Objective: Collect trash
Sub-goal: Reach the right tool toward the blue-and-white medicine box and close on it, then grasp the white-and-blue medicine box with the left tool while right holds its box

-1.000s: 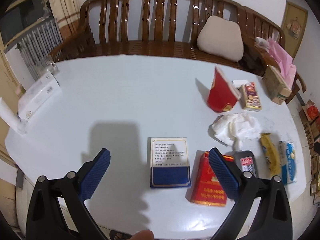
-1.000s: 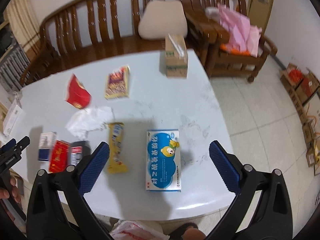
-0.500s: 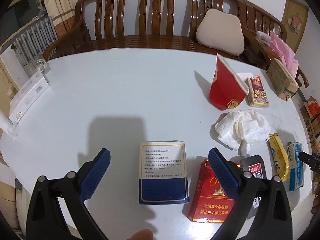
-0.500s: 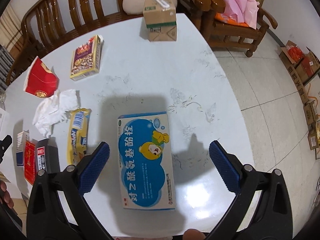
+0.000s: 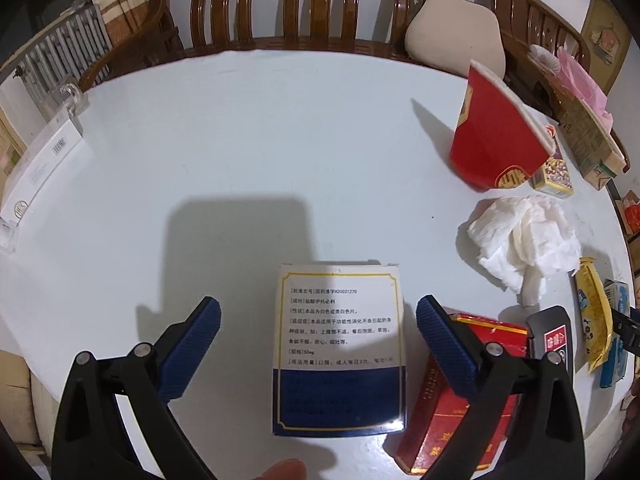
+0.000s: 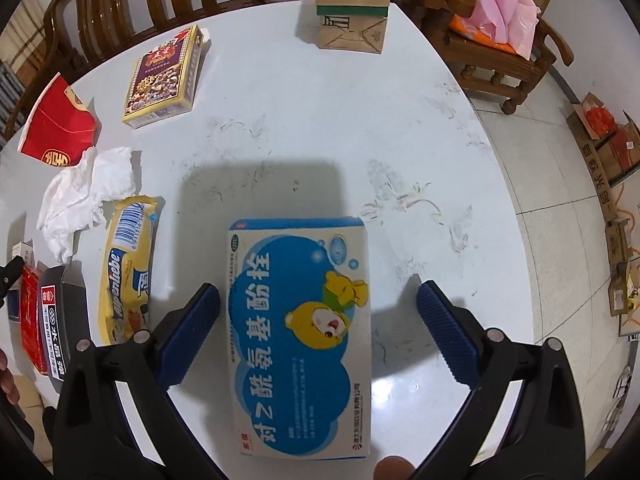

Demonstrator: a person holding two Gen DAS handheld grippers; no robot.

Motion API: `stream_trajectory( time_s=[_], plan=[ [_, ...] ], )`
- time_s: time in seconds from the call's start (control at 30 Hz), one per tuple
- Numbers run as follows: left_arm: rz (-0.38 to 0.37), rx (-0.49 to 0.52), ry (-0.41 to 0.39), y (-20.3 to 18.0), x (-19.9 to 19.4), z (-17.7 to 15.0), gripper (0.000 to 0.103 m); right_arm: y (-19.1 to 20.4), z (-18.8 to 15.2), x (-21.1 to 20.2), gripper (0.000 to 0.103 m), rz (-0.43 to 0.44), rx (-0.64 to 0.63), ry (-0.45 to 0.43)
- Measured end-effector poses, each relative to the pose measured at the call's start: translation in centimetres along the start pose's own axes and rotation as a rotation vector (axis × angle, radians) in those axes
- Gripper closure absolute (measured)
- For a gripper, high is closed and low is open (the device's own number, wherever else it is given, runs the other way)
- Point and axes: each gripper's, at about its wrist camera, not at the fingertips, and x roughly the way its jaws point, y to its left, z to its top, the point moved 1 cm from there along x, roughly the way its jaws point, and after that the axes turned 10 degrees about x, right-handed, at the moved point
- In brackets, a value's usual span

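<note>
My left gripper (image 5: 318,320) is open, its blue pads on either side of a white and dark blue medicine box (image 5: 338,344) lying flat on the white table (image 5: 240,140). To its right lie a red cigarette pack (image 5: 448,400), a black pack (image 5: 554,336), a crumpled tissue (image 5: 524,236), a yellow wrapper (image 5: 594,312) and a red paper cup (image 5: 496,140) on its side. My right gripper (image 6: 318,320) is open and straddles a blue and white medicine box (image 6: 300,336). Left of it lie the yellow wrapper (image 6: 128,264), the tissue (image 6: 84,196) and the red cup (image 6: 60,128).
A printed card box (image 6: 164,76) and a brown carton (image 6: 352,12) sit toward the table's far side. A wooden bench (image 5: 320,12) with a beige cushion (image 5: 456,36) stands behind. A long white box (image 5: 40,164) lies at the left edge. Cardboard boxes (image 6: 616,152) stand on the tiled floor.
Both grippers have come lower and closer to the table. The white and blue box now lies between the left pads, and the blue box with the bear between the right pads.
</note>
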Motion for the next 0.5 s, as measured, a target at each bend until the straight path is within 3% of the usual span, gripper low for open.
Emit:
stream_trajectory(
  time_s=[0.03, 0.17, 0.27, 0.3, 0.5],
  plan=[
    [0.001, 0.0, 0.006, -0.03, 0.23, -0.02, 0.016, 0.06, 0.04, -0.01, 0.009, 0.0, -0.002, 0.001],
    [0.005, 0.014, 0.008, -0.39, 0.65, -0.38, 0.02, 0.17, 0.13, -0.24, 0.017, 0.005, -0.014, -0.007],
    [0.005, 0.014, 0.002, -0.38, 0.59, -0.57, 0.02, 0.28, 0.11, -0.68, 0.032, 0.005, -0.007, -0.018],
    [0.003, 0.018, -0.003, -0.43, 0.52, -0.64, 0.022, 0.36, 0.15, -0.85, 0.042, 0.004, -0.005, -0.023],
    [-0.006, 0.042, -0.018, -0.9, 0.12, -0.49, 0.043, 0.42, 0.28, -0.89, 0.043, 0.003, 0.002, -0.016]
  ],
)
